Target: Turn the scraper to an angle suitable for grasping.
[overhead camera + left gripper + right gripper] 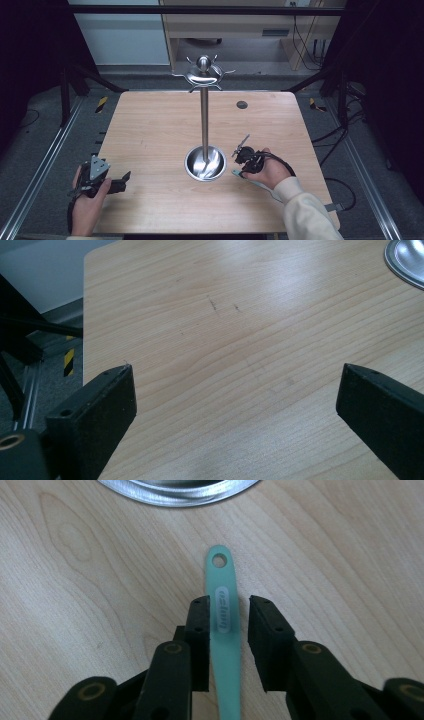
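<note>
Lying between parted jaws (right gripper (229, 605)), green handle (223, 615), untouched

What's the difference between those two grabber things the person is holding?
The left gripper has its jaws spread wide over bare table, with nothing between them. The right gripper has its jaws close together, either side of a green handle lying flat; the right-hand jaw stands clear of it. The left carries a grey plate on top. Both have black jaws.

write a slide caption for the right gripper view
Right gripper jaws straddle a green utensil handle lying on the wooden table, just below the steel stand base.
</note>
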Action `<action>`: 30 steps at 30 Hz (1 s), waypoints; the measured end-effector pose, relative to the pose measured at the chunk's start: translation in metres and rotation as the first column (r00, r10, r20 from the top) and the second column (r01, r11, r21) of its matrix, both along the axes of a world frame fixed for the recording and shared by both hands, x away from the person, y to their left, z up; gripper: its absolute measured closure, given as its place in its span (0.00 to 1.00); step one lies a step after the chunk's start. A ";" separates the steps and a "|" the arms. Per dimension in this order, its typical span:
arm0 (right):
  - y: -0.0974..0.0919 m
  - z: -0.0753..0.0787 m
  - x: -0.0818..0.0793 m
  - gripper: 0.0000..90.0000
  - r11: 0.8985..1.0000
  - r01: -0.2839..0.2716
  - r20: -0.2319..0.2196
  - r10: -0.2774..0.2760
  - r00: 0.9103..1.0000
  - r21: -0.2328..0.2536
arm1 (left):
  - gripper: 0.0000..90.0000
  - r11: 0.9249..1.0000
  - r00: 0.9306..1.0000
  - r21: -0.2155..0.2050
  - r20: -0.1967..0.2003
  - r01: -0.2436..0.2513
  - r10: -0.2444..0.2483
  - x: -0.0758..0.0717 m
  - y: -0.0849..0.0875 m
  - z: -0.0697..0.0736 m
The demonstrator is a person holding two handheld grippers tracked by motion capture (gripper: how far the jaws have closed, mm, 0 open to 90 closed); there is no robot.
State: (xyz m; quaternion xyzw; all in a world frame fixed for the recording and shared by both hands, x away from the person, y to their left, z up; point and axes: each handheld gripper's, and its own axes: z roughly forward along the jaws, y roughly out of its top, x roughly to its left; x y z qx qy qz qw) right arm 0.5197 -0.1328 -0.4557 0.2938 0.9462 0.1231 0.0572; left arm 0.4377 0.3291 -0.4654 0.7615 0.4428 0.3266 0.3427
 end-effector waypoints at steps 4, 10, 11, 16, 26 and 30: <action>0.003 -0.004 0.005 0.76 1.000 -0.007 -0.022 0.007 1.000 0.000 | 0.03 1.000 1.000 -0.004 0.001 -0.002 0.002 0.001 0.000 -0.001; 0.004 -0.008 0.007 0.74 1.000 -0.007 -0.035 0.006 0.999 -0.009 | 0.03 1.000 1.000 0.001 -0.001 0.003 -0.003 0.001 -0.001 -0.001; 0.004 -0.009 0.007 0.74 1.000 -0.007 -0.038 0.007 0.999 -0.008 | 0.03 1.000 1.000 0.002 0.000 0.002 -0.002 0.001 -0.001 -0.001; 0.005 -0.011 0.008 0.76 1.000 -0.017 -0.055 0.016 0.998 -0.015 | 0.03 1.000 1.000 0.006 -0.003 0.004 -0.004 0.001 -0.001 -0.001; 0.001 -0.005 0.006 0.83 1.000 -0.024 -0.040 0.024 0.999 -0.004 | 0.03 1.000 1.000 0.000 -0.005 0.007 -0.007 0.001 -0.002 -0.001; -0.006 0.006 0.002 0.83 1.000 0.001 -0.009 0.000 1.000 0.030 | 0.03 1.000 1.000 -0.002 0.000 0.003 -0.003 0.000 -0.002 -0.001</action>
